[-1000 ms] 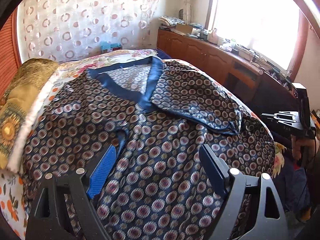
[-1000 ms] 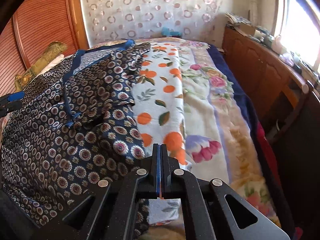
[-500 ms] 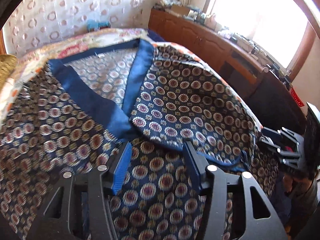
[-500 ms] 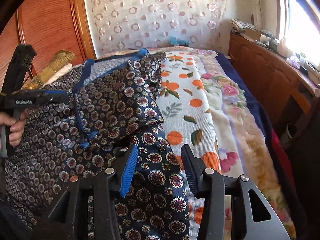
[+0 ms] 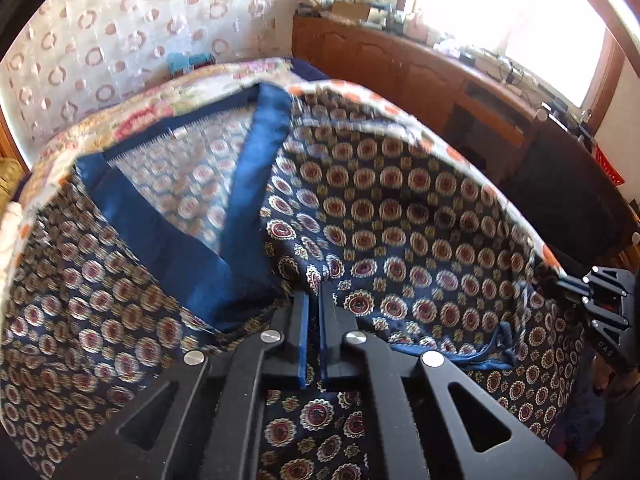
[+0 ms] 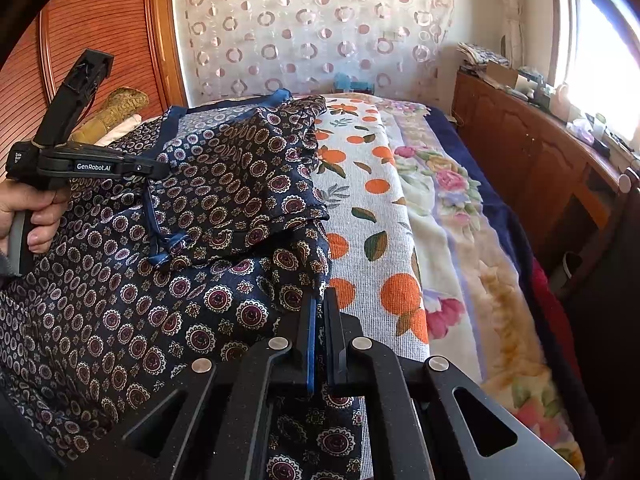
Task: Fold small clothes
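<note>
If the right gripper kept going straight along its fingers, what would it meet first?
The right gripper is already shut on the patterned garment at its right edge. Straight ahead lies more of that fabric's bunched edge, then probably the orange-print blanket; depth is unclear.

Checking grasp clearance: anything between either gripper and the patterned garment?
Nothing visible. The left gripper is closed on the patterned garment beside its blue collar band. The right gripper pinches the garment's edge by the orange-print blanket.
</note>
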The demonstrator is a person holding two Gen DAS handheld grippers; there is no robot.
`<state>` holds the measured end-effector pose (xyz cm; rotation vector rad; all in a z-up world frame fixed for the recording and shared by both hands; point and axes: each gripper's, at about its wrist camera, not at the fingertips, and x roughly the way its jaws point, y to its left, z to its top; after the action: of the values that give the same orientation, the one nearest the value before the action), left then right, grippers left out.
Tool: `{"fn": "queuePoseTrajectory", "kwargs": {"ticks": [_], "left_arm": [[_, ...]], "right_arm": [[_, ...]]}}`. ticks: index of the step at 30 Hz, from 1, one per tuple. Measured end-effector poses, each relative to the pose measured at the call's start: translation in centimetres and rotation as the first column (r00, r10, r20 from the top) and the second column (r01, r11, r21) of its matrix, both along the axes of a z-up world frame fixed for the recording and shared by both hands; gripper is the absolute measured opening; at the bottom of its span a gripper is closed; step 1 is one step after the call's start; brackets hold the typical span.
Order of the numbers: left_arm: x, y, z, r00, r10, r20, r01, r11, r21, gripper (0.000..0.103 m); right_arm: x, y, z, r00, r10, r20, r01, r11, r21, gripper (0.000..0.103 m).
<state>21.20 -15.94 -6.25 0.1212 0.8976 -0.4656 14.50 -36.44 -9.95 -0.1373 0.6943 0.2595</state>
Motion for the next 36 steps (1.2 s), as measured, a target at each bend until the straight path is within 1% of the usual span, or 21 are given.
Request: {"fn": "queuePoseTrajectory", "kwargs": {"ticks": [2,3,5,8,11,16,18,20,21,22,24,25,26,27,28,29,31,32,34,36], "left_arm": [[-0.2,1.2,1.4,0.998,0.037,0.046,-0.037,0.999,-0.018,0.004],[-0.2,2.2,2.3,0.997,0.053,0.055,-0.051,0.998,-0.039,0.004],[-0.3,3.2,3.1,0.995,0.074,0.065,-0.071,0.996,-0.048,0.004],[-0.6,4.4,4.0,0.996,0.069,0.062,-0.065,0.996,-0.062,0.004],[-1.2,5.0,4.4,0.996,0.057,0.073,-0.053,0.997,-0.06,0.005],[-1.9,5.9,4.6,0.998,0.033,0.053,-0.029,0.996,-0.082,0.005],[-2.3,5.8,4.8,0.998,0.025,0.058,-0.021,0.997,-0.072,0.013],[-2.4,6.0,4.8,0.997,0.025,0.071,-0.021,0.998,-0.057,0.029],[-2.5,6.2,4.9,0.997,0.026,0.079,-0.023,0.998,-0.051,0.033],[-2.7,6.5,5.1,0.996,0.025,0.087,-0.021,0.999,-0.049,0.043],[-2.9,6.8,5.1,0.995,0.02,0.093,-0.016,0.999,-0.049,0.046],[-2.9,7.0,5.1,0.996,0.019,0.088,-0.016,0.999,-0.04,0.056],[-2.8,7.2,5.0,0.996,0.022,0.085,-0.019,0.999,-0.035,0.071],[-2.9,7.5,4.9,0.996,0.028,0.09,-0.025,0.999,-0.032,0.077],[-3.0,7.8,4.9,0.995,0.031,0.096,-0.027,0.999,-0.034,0.079],[-3.2,8.0,4.8,0.995,0.03,0.092,-0.027,0.999,-0.038,0.079],[-3.3,8.7,4.5,0.996,0.038,0.08,-0.034,0.998,-0.044,0.079],[-3.3,9.0,4.4,0.996,0.044,0.081,-0.041,0.998,-0.042,0.079],[-3.6,9.3,4.3,0.995,0.054,0.087,-0.052,0.998,-0.029,0.079],[-3.9,9.6,4.3,0.994,0.061,0.094,-0.059,0.998,-0.024,0.079]], "right_arm": [[0.1,0.0,-0.1,1.0,0.0,0.001,0.0,1.0,-0.008,0.003],[0.0,0.0,-0.1,1.0,0.001,0.0,-0.001,1.0,-0.011,0.003],[-0.2,-0.1,0.0,1.0,-0.001,-0.004,0.001,1.0,-0.023,0.003],[-0.6,-0.3,0.1,1.0,-0.001,-0.011,0.001,1.0,-0.029,0.003],[-0.9,-0.5,0.2,1.0,-0.003,-0.023,0.003,0.999,-0.032,0.003],[-1.6,-0.8,0.7,0.999,0.006,-0.032,-0.007,1.0,-0.025,0.003],[-1.8,-1.0,1.1,1.0,0.007,-0.025,-0.008,1.0,-0.013,0.003],[-2.0,-1.1,1.8,1.0,0.006,-0.013,-0.006,1.0,-0.003,0.003],[-2.1,-1.1,2.2,1.0,0.007,-0.004,-0.007,1.0,0.0,0.004],[-2.2,-0.9,2.6,1.0,0.007,0.008,-0.007,1.0,0.002,0.005],[-2.4,-0.4,3.4,1.0,0.011,0.026,-0.011,1.0,0.01,0.006],[-2.4,-0.2,3.8,0.999,0.015,0.036,-0.015,1.0,0.011,0.009],[-2.4,0.1,4.2,0.999,0.016,0.042,-0.017,1.0,0.009,0.011],[-2.4,0.6,4.5,0.999,0.018,0.051,-0.018,1.0,0.005,0.016],[-2.4,0.9,5.0,0.998,0.02,0.062,-0.02,1.0,0.002,0.019],[-2.3,1.2,5.4,0.997,0.02,0.07,-0.02,1.0,-0.001,0.02],[-2.4,1.5,6.1,0.996,0.018,0.083,-0.018,1.0,-0.002,0.032],[-2.5,1.6,6.3,0.996,0.018,0.088,-0.018,1.0,0.0,0.035],[-2.8,1.7,6.7,0.995,0.02,0.095,-0.02,1.0,0.0,0.047],[-3.1,2.0,6.9,0.995,0.022,0.097,-0.021,1.0,-0.007,0.051]]}}
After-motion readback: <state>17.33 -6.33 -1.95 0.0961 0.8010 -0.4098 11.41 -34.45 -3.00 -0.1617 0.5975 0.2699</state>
